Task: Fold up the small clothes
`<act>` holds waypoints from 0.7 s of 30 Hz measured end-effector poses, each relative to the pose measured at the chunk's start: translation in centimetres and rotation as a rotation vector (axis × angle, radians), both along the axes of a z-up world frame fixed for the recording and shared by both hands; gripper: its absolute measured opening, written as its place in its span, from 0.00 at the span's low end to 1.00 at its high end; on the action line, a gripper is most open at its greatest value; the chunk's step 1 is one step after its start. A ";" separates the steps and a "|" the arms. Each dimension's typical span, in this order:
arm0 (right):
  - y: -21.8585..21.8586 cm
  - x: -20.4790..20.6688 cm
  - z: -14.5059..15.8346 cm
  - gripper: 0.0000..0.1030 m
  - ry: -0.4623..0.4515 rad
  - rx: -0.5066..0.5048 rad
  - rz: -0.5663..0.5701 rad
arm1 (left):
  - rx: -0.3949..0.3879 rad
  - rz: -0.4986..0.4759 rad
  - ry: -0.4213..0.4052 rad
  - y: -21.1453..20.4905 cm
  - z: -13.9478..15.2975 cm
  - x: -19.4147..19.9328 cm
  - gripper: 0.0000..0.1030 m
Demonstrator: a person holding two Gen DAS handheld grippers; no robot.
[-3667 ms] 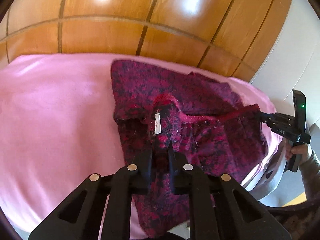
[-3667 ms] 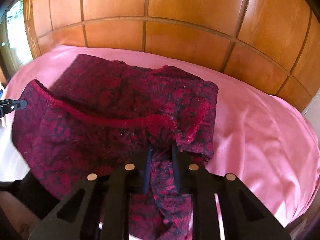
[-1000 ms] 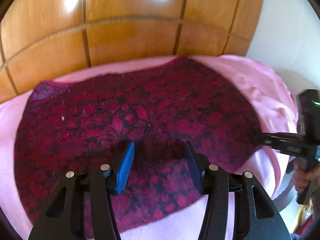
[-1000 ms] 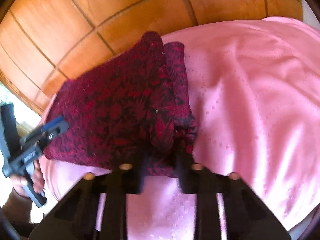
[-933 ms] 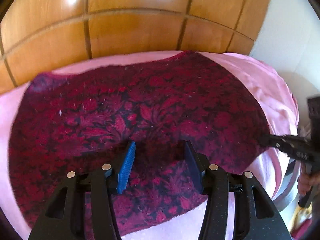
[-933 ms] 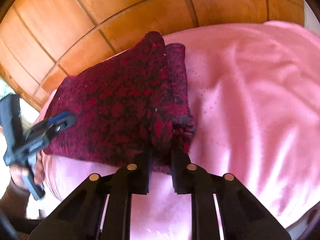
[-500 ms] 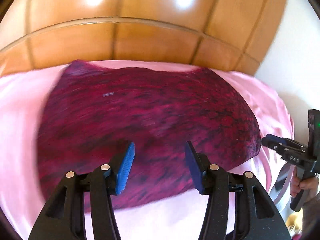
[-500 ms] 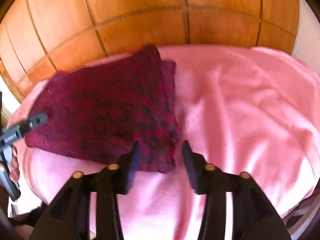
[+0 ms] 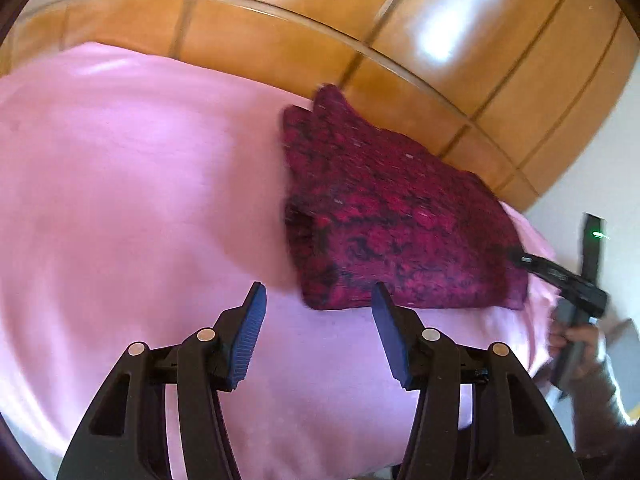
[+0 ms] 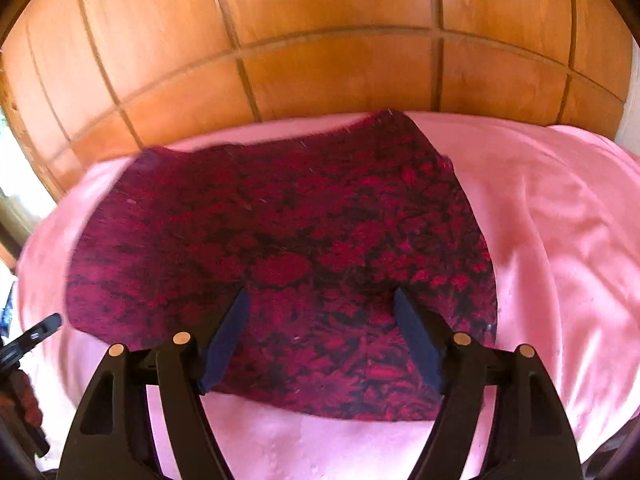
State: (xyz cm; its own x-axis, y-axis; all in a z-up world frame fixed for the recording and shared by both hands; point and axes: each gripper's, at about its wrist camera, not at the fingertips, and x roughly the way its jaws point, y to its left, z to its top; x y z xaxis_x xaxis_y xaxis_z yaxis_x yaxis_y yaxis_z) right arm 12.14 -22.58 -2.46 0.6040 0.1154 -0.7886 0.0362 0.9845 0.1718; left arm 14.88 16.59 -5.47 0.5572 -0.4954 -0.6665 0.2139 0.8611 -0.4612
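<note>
Folded red garment (image 10: 280,248) is laid flat on the pink blanket (image 9: 120,200), both left gripper (image 9: 316,332) and right gripper (image 10: 320,336) held wide apart, empty, above the garment's near edge.

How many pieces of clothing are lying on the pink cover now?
1. The dark red patterned garment lies folded on the pink cover, near the wooden panels. Nothing shows whether more lie outside the views.
</note>
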 end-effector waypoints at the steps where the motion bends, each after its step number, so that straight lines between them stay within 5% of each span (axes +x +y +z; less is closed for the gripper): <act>1: 0.0 0.3 -0.4 0.73 0.008 0.002 -0.002 | 0.002 -0.001 -0.007 -0.3 -0.2 0.4 0.52; 5: 0.0 1.4 -0.9 0.79 0.015 -0.002 -0.002 | -0.048 -0.029 0.005 -0.4 -1.2 2.3 0.52; 6: 0.0 1.8 -1.0 0.80 0.018 -0.001 -0.004 | -0.076 -0.054 0.032 -0.5 -1.5 3.0 0.39; 7: -0.1 2.0 -0.9 0.80 0.019 -0.001 -0.007 | -0.082 -0.069 0.042 -0.7 -1.7 3.2 0.13; 9: -0.3 2.4 -0.8 0.80 0.025 0.011 -0.014 | -0.091 -0.074 0.037 -0.3 -1.1 2.8 0.10; 16: -0.2 2.2 -1.8 0.81 0.019 -0.013 0.025 | 0.038 -0.061 0.080 0.4 -2.5 1.9 0.09; 21: 0.0 2.3 -2.0 0.82 0.007 -0.030 0.017 | 0.039 0.024 0.042 0.6 0.0 1.0 0.20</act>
State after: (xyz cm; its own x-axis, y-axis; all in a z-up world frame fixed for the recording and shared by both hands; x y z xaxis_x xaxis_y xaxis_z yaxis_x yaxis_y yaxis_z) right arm 14.46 -22.62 -4.50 0.5963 0.1018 -0.7963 0.0208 0.9896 0.1421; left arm 15.89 17.14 -5.51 0.5398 -0.4550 -0.7082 0.1739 0.8835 -0.4350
